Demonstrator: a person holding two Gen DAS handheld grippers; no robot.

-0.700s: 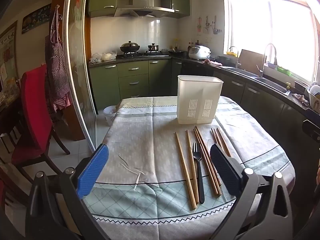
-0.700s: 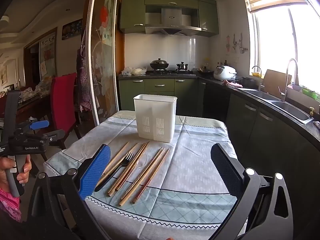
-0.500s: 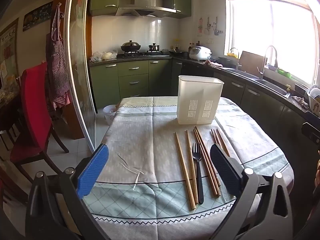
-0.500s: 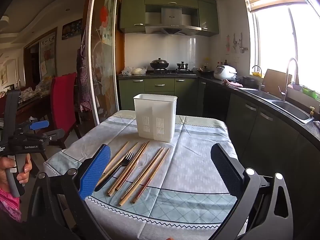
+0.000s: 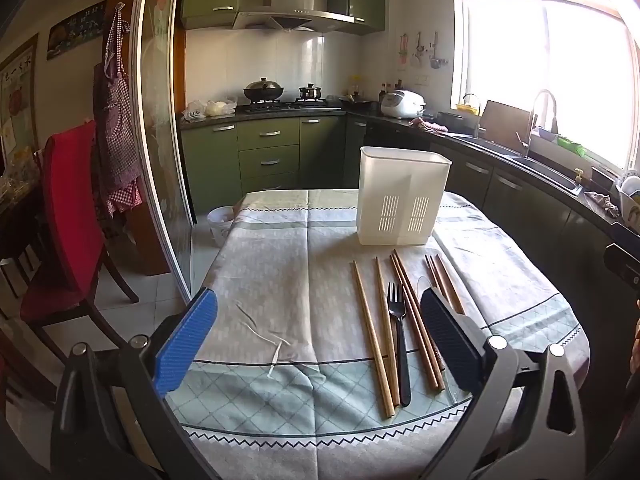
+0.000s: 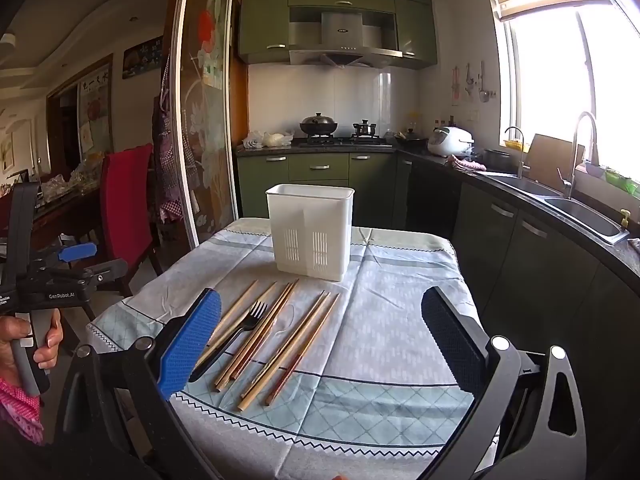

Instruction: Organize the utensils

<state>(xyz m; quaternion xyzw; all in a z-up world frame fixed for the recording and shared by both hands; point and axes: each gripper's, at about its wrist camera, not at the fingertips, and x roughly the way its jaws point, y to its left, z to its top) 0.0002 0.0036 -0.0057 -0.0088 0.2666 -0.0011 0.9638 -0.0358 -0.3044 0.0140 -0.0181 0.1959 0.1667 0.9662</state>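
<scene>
Several wooden chopsticks [image 5: 372, 332] and a black plastic fork [image 5: 398, 320] lie side by side on the tablecloth, in front of a white slotted utensil holder [image 5: 402, 196]. My left gripper [image 5: 318, 332] is open and empty, hovering above the table's near edge, left of the utensils. In the right wrist view the chopsticks [image 6: 304, 336], the fork [image 6: 240, 330] and the holder [image 6: 310, 232] also show. My right gripper [image 6: 320, 336] is open and empty above the near edge. The left gripper [image 6: 60, 272] shows at the far left, held in a hand.
The table [image 5: 280, 272] has a patterned cloth with creases. A red chair [image 5: 68, 216] and a glass sliding door [image 5: 160, 140] stand at the left. A kitchen counter with a sink [image 6: 560, 204] runs along the right. A small bin [image 5: 220, 224] sits on the floor.
The left wrist view has shifted slightly; the left gripper moved a little. The utensils and holder have not moved. Both grippers stay open.
</scene>
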